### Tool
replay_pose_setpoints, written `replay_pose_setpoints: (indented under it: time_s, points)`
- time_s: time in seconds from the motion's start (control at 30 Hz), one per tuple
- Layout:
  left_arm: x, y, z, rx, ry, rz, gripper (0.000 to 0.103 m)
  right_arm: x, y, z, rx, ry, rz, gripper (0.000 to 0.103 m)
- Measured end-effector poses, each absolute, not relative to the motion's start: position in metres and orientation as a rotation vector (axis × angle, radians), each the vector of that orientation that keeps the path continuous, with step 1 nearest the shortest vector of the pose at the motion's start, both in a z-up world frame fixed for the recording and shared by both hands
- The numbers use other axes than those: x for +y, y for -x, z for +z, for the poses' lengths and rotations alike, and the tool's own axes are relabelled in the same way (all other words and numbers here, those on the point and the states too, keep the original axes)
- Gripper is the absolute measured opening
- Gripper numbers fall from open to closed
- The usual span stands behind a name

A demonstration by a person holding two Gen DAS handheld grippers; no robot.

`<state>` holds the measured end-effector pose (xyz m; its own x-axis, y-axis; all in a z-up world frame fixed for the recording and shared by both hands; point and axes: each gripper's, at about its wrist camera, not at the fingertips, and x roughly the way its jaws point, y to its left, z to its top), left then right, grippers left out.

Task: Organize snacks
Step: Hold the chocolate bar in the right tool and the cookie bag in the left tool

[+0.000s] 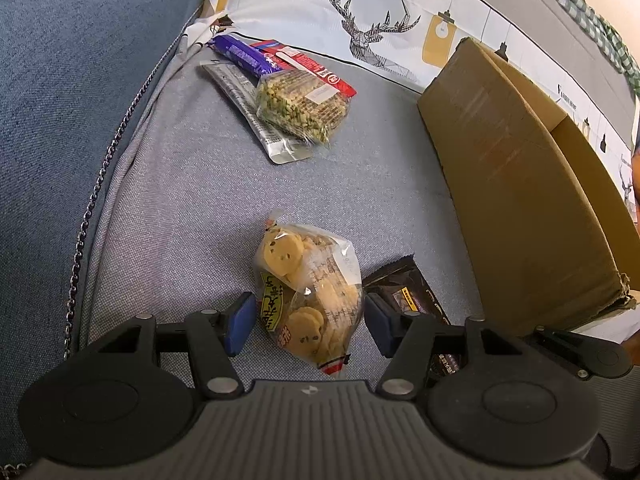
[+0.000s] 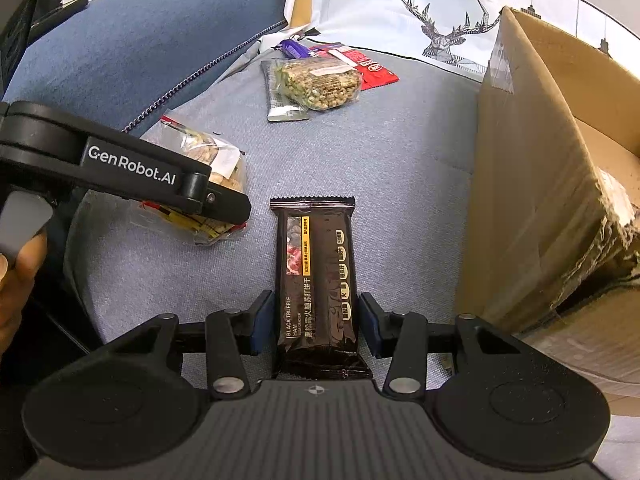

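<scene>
Left wrist view: we see our left gripper (image 1: 306,322) spread around the cookie bag (image 1: 308,296) at lower centre, its pads just beside the plastic, seemingly not yet pinching. Right wrist view: our right gripper (image 2: 316,320) likewise straddles the black cracker packet (image 2: 318,284), jaws spread, positioned, we judge, for lifting into the cardboard box (image 2: 540,200) at right. Remaining snacks (image 2: 316,76) lie piled at upper centre. The box's interior is mostly cut off.

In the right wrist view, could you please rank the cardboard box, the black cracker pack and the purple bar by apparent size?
1. cardboard box
2. black cracker pack, though nearness to the camera enlarges it
3. purple bar, far off and partly hidden
</scene>
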<state>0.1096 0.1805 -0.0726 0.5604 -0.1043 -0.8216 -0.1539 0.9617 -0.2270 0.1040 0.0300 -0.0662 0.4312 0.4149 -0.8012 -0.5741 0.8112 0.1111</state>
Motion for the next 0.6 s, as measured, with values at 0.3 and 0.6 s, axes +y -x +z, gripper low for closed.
replay_pose_setpoints:
  time_s: [0.3, 0.6]
  points:
    - [0.1794, -0.1095, -0.0732, 0.979, 0.285, 0.031, 0.065, 0.0297, -0.1023, -0.0649, 0.928, 0.208, 0.620, 0.042]
    - [0.1792, -0.1097, -0.0733, 0.980, 0.286, 0.031, 0.065, 0.0298, -0.1024, -0.0650, 0.923, 0.212, 0.617, 0.041]
